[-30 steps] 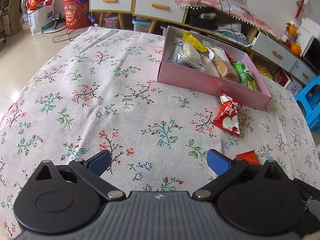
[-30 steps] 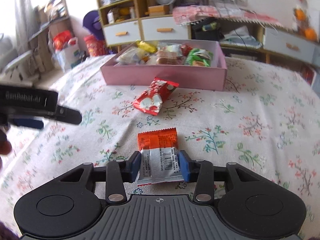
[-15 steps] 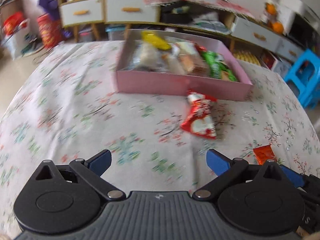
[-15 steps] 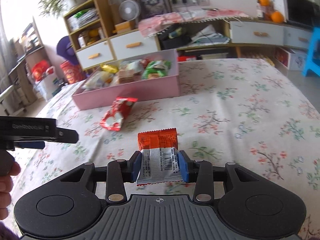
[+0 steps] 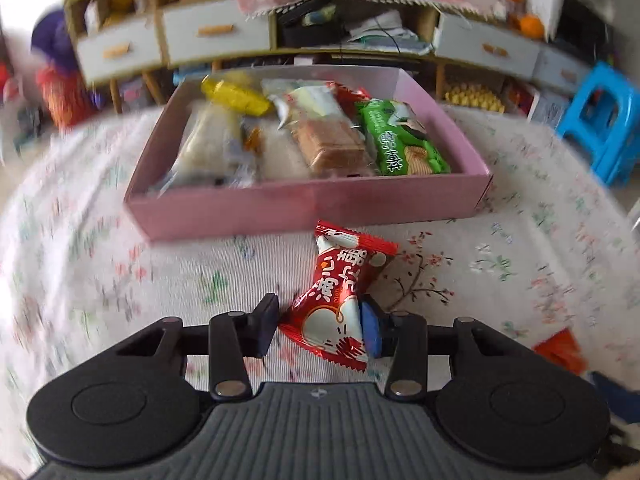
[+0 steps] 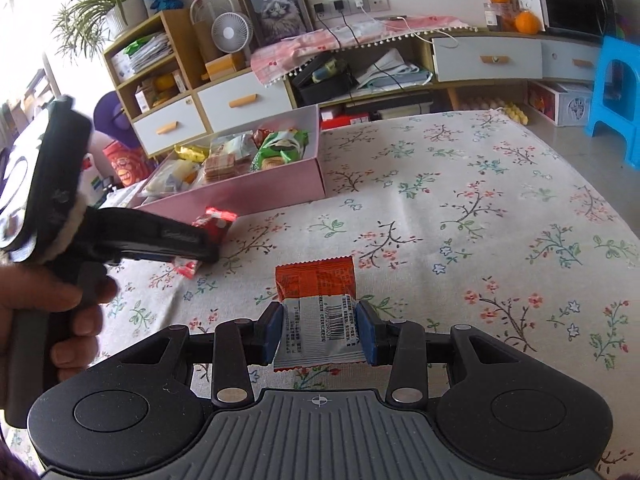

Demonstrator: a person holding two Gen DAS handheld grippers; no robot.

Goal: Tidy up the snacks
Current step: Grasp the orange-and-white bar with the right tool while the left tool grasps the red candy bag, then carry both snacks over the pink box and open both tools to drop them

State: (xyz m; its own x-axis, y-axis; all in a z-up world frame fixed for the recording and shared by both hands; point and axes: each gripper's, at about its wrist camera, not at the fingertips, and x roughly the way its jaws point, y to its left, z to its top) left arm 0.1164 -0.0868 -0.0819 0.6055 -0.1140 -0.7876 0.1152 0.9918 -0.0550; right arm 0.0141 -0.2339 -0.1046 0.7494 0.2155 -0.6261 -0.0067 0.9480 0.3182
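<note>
My left gripper [image 5: 318,330] is shut on the near end of a red and white snack packet [image 5: 340,292] that lies on the floral tablecloth, just in front of the pink box [image 5: 304,204] full of snacks. From the right wrist view the left gripper [image 6: 200,248] is at the left with the red packet [image 6: 214,222] in it. My right gripper [image 6: 319,334] is shut on an orange and silver snack packet [image 6: 316,300], held a little above the cloth. That orange packet also shows in the left wrist view [image 5: 560,350].
The pink box [image 6: 256,196] holds several packets, among them a green biscuit pack [image 5: 400,140] and a yellow one [image 5: 236,94]. Beyond the table stand a low cabinet with drawers [image 6: 480,58] and a blue stool [image 6: 618,92].
My left gripper moved forward to the red packet and closed on it; it was open before. My right gripper keeps its hold on the orange packet and has risen and turned right.
</note>
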